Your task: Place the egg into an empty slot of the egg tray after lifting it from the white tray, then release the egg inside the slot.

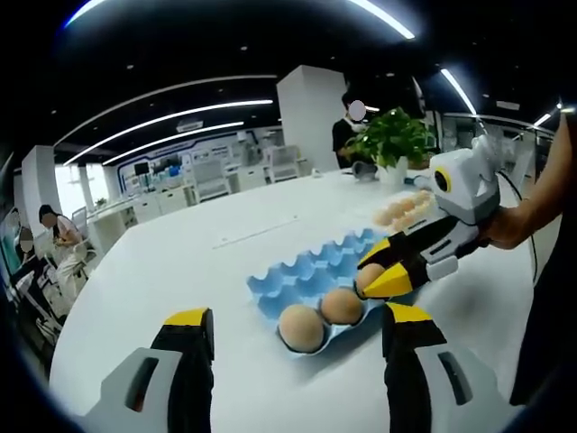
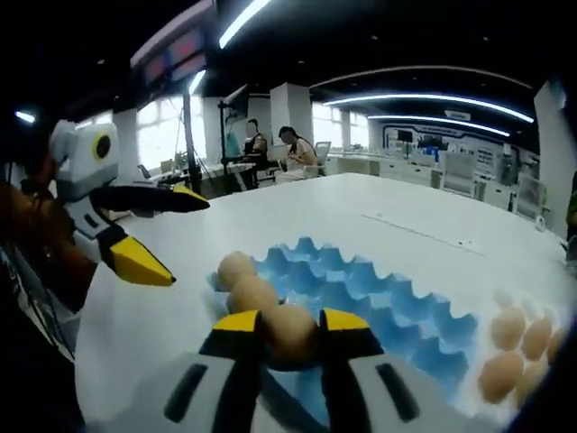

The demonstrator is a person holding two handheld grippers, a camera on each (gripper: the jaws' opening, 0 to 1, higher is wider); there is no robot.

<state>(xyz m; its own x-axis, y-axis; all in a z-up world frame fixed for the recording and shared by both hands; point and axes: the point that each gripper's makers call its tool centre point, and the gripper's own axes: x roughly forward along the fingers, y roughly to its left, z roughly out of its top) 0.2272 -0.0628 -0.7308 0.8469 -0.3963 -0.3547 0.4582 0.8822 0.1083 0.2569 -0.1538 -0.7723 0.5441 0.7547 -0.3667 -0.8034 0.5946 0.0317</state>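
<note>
A blue egg tray (image 1: 311,266) lies on the white table, with two brown eggs (image 1: 302,327) (image 1: 342,307) in its near row. My right gripper (image 1: 386,268) comes in from the right, shut on a third egg (image 1: 368,274) at the neighbouring slot of that row. In the right gripper view the held egg (image 2: 293,336) sits between my right gripper (image 2: 294,323) jaws, low over the blue tray (image 2: 379,284); whether it rests in the slot I cannot tell. The white tray's eggs (image 1: 404,210) (image 2: 512,354) lie beyond. My left gripper (image 1: 297,316) (image 2: 167,230) stands open and holds nothing, short of the tray.
A potted plant (image 1: 397,140) and a standing person (image 1: 347,131) are at the table's far end. Seated people (image 2: 293,149) sit beyond the table. A hand (image 1: 509,225) holds the right gripper. Bare white table (image 1: 180,262) stretches left of the tray.
</note>
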